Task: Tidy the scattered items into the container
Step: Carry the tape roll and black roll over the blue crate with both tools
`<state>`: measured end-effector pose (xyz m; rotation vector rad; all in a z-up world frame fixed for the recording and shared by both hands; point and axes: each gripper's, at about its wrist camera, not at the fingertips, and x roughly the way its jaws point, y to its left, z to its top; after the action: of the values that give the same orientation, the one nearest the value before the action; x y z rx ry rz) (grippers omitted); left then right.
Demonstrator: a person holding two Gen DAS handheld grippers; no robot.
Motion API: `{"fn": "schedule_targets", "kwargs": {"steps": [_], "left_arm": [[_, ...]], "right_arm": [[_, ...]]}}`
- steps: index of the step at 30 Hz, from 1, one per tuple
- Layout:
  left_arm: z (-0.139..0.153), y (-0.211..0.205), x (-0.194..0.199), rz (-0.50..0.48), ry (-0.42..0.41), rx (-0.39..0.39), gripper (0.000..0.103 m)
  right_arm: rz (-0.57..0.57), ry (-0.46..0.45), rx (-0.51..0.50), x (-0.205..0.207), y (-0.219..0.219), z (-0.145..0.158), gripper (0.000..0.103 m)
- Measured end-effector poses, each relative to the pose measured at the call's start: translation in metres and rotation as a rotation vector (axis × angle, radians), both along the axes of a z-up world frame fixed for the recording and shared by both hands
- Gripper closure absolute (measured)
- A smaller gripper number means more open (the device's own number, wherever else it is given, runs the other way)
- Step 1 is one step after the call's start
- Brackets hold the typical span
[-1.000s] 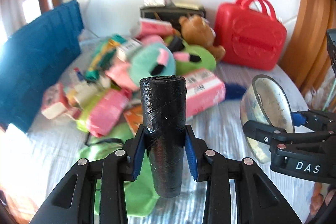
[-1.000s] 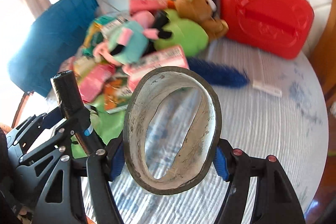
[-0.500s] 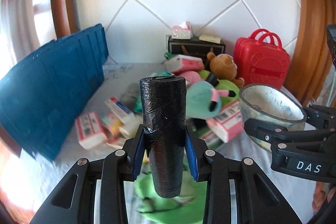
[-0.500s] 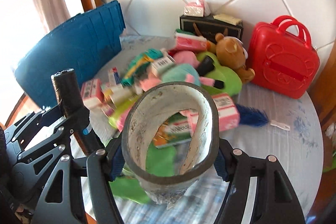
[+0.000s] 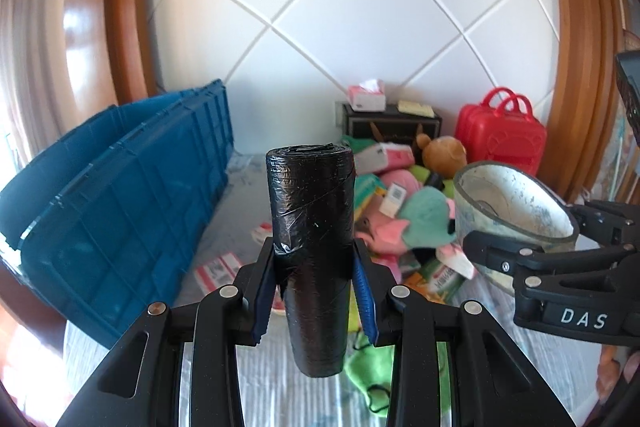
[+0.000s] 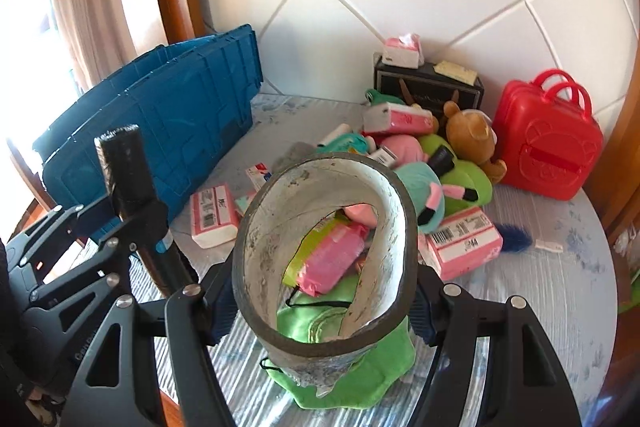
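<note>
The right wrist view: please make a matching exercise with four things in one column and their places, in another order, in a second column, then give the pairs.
Things:
1. black roll
2. tape ring
3. red case
4. tissue pack

Places:
A. on top of the black box
B. in the right claw
C. in the left claw
D. at the wall, right of the teddy bear

Pairs: 1-C, 2-B, 3-D, 4-A
</note>
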<state>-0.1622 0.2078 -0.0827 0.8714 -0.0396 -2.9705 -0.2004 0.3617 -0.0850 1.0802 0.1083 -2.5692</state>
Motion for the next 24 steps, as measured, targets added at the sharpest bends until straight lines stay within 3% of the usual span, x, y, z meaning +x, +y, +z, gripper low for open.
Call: {"fn": "schedule_targets", "kwargs": {"steps": [6,12,18,24], "left_arm": [[0.021,-0.023,-0.002,0.043,0.048,-0.020,0.069],[0.062,-0.068,-0.011,0.068,0.158,-0.033,0.069],[0.099,-0.157,-0.017,0.121,0.255,-0.068,0.069],[0.101,-0.271,-0.017,0.213,0.235,-0.084,0.069]], "right_arm": [[0.039,0.041,-0.013,-0.006,-0.021,0.018,0.035],[0.072,0.112,-0.011,-0.020,-0.066,0.051,0.035],[0.102,0.196,-0.047,-0.032,-0.141,0.082,0.035],[0.178,0.211,-0.083,-0.039,-0.245,0.097,0.035]]}}
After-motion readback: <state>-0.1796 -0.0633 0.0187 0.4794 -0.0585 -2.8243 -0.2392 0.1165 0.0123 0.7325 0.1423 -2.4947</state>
